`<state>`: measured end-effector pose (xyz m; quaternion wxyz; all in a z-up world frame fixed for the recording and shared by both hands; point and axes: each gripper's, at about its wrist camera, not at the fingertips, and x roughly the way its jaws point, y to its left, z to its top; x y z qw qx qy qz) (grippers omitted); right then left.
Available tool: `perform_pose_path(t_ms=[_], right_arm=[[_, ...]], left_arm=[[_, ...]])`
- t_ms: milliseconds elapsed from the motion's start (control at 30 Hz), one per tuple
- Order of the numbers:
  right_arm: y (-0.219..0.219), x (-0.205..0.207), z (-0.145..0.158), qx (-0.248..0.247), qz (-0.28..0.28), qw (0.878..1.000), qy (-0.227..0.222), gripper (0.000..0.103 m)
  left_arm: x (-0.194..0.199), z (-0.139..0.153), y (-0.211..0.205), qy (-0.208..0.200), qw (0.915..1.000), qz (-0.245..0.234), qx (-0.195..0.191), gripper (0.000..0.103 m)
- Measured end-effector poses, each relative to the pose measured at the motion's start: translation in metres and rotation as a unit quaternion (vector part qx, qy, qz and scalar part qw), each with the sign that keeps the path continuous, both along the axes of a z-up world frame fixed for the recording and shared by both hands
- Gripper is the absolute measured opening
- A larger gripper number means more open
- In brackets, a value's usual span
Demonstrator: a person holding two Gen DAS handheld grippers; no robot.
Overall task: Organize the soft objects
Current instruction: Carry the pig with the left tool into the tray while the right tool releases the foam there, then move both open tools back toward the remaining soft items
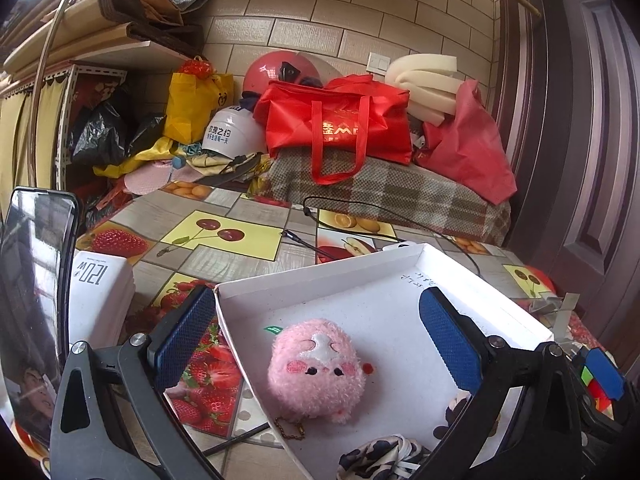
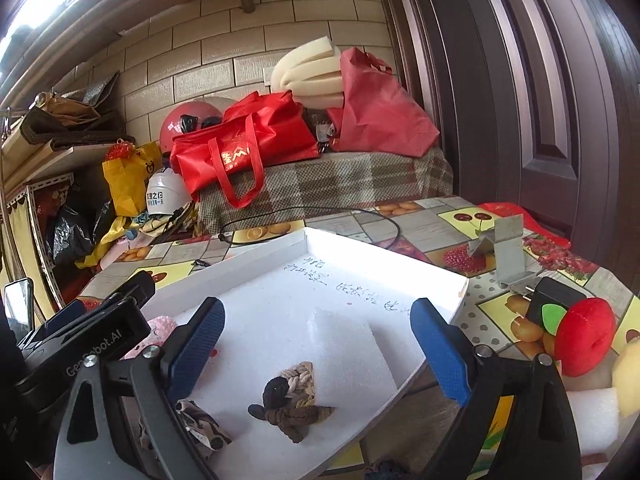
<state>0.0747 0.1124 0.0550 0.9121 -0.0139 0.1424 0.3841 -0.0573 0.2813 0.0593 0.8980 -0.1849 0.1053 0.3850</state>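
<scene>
Both pairs of jaws stand wide apart with nothing pressed between the pads.

From the left wrist camera, the left gripper (image 1: 318,340) hovers over the white tray (image 1: 320,270), and the pink plush toy (image 1: 316,370) lies on the tray floor between the two blue pads (image 1: 186,336), slightly toward six o'clock of their midpoint, touching neither. It is roundish, with no clear long axis; its bead chain (image 1: 289,429) trails toward six o'clock. A patterned cloth (image 1: 384,458) at five o'clock is cut off by the frame edge and the right finger.

From the right wrist camera, the right gripper (image 2: 316,350) frames a braided rope toy (image 2: 292,400) at six o'clock of the gap, lying on a white foam sheet (image 2: 348,348) in the same tray, its long axis running roughly nine to three. A red foam apple (image 2: 585,336) sits outside the tray at three o'clock, so I'd judge the right hand nearer to it. The left gripper's body hides most of the pink plush at nine o'clock.
</scene>
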Motion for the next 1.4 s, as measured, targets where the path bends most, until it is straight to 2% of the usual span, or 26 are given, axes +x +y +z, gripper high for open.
perform_pose_path(t_ms=[200, 433, 600, 667, 733, 800, 900, 967, 1100, 1233, 1333, 1367, 1400], right_arm=[[-0.017, -0.024, 0.0, -0.009, 0.025, 0.999, -0.023, 0.103], [-0.065, -0.049, -0.002, -0.034, 0.072, 0.995, -0.055, 0.103], [-0.114, -0.032, -0.003, -0.04, 0.06, 0.997, -0.034, 0.103], [-0.139, -0.014, -0.003, -0.035, 0.032, 0.999, -0.02, 0.103], [-0.168, 0.01, -0.002, -0.025, -0.008, 1.0, -0.004, 0.103], [-0.198, 0.035, -0.001, -0.016, -0.058, 0.998, 0.013, 0.103], [-0.232, 0.071, -0.002, -0.022, -0.108, 0.993, 0.043, 0.103], [-0.24, 0.088, -0.006, -0.044, -0.104, 0.991, 0.069, 0.103], [-0.24, 0.102, -0.015, -0.067, -0.07, 0.989, 0.112, 0.103], [-0.233, 0.106, -0.021, -0.09, -0.069, 0.986, 0.124, 0.099], [-0.229, 0.113, -0.027, -0.104, -0.06, 0.982, 0.145, 0.076], [-0.227, 0.114, -0.029, -0.111, -0.057, 0.981, 0.151, 0.068], [-0.226, 0.116, -0.031, -0.115, -0.052, 0.979, 0.157, 0.06]], left_arm=[[-0.01, -0.001, -0.011, -0.007, 0.9997, -0.025, -0.004, 0.103], [-0.016, 0.005, -0.054, 0.011, 0.9962, -0.069, 0.051, 0.103], [-0.016, 0.004, -0.093, 0.034, 0.9873, -0.139, 0.07, 0.103], [-0.014, 0.004, -0.113, 0.041, 0.9794, -0.185, 0.07, 0.103], [-0.007, 0.003, -0.136, 0.054, 0.9679, -0.237, 0.065, 0.103], [0.004, -0.001, -0.161, 0.083, 0.9493, -0.298, 0.056, 0.103], [0.028, -0.012, -0.201, 0.162, 0.9149, -0.365, 0.056, 0.103], [0.037, -0.018, -0.221, 0.193, 0.9036, -0.376, 0.067, 0.103], [0.045, -0.025, -0.231, 0.208, 0.8942, -0.394, 0.044, 0.103], [0.058, -0.035, -0.229, 0.232, 0.8858, -0.402, 0.01, 0.103], [0.066, -0.042, -0.225, 0.241, 0.8817, -0.405, -0.022, 0.1], [0.068, -0.044, -0.224, 0.244, 0.8806, -0.405, -0.03, 0.096], [0.07, -0.046, -0.224, 0.25, 0.8791, -0.405, -0.035, 0.086]])
